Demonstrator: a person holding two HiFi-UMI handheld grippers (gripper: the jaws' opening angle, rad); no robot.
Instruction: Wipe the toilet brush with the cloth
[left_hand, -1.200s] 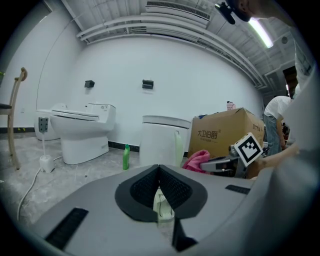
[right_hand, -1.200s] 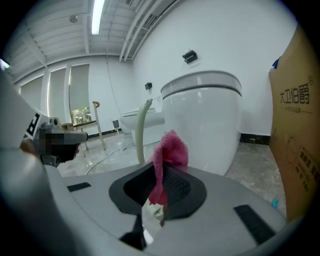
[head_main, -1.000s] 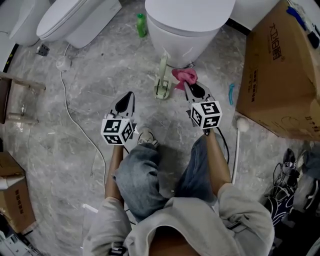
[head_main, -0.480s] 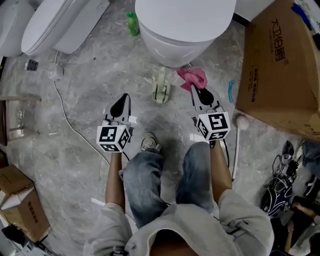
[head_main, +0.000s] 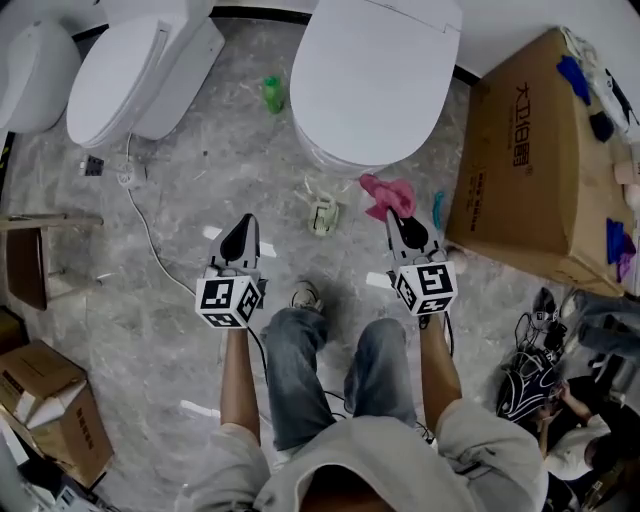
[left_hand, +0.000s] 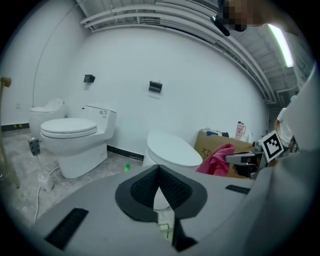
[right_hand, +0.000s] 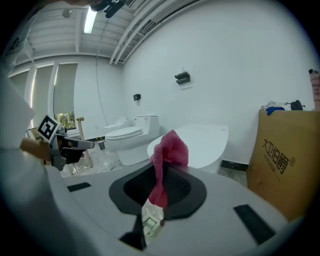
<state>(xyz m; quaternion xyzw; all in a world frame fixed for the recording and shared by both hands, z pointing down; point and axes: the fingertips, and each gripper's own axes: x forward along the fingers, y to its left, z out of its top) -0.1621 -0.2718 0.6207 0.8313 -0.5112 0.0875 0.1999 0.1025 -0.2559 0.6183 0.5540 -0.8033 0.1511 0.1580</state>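
Toilet brush (head_main: 322, 213), pale green and white, lies on the grey marbled floor (head_main: 180, 190) at the foot of the middle toilet (head_main: 375, 70); it sits between the two claws and touches neither. At far left stands a second toilet (head_main: 130, 65) with its lid down, and a small green bottle (head_main: 272, 93) is on the floor between the two toilets. The left claw (head_main: 241, 232) is held above the floor, its jaws closed tip to tip with nothing between them. The right claw (head_main: 405, 228) is clamped on a pink cloth (head_main: 388, 195), which bunches up beyond the jaw tips, just right of the brush. A cardboard box (head_main: 530, 180) stands at right.
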